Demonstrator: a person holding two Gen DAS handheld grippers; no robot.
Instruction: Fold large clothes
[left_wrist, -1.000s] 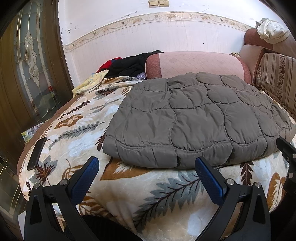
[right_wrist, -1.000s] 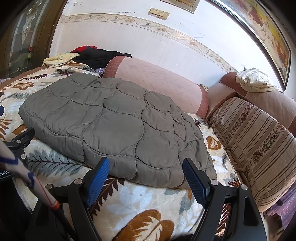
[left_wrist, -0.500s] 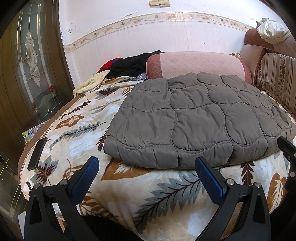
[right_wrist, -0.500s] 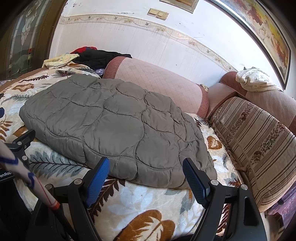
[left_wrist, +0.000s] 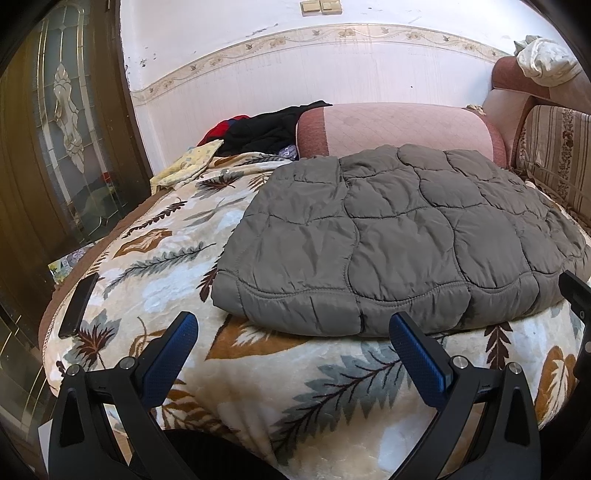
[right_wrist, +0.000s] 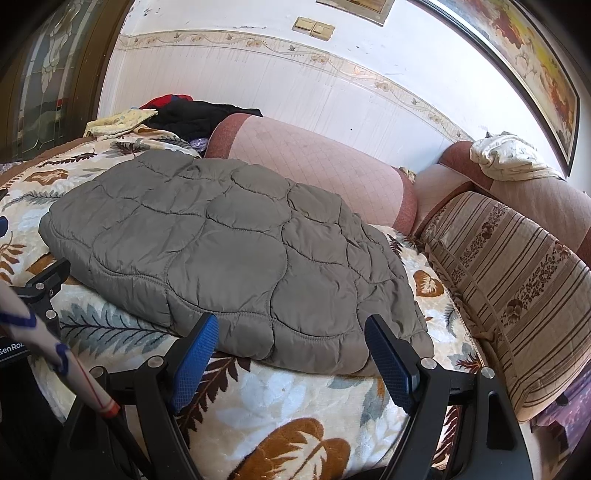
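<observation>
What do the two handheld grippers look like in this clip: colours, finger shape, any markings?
Both the left gripper and the right gripper share one build: black angular frames with silver screw heads, each with two flat fingers faced with textured blue pads. The right wrist view also shows white lettering on a black part at its left edge.

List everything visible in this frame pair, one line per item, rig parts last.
quilted jacket: one, grey, folded flat on the blanket, near its front edge
blanket: one, cream with leaf print, covering the seat
bolster cushion: one, pink, behind the jacket by the wall
clothes pile: several, black, red and pale yellow, back left corner
striped cushion: one, beige and brown, right side
white cloth: one, bunched on the sofa arm
dark flat object: one, black, left blanket edge
door: one, brown with patterned glass, left
left gripper: jaws open, empty, short of the jacket
right gripper: jaws open, empty
</observation>
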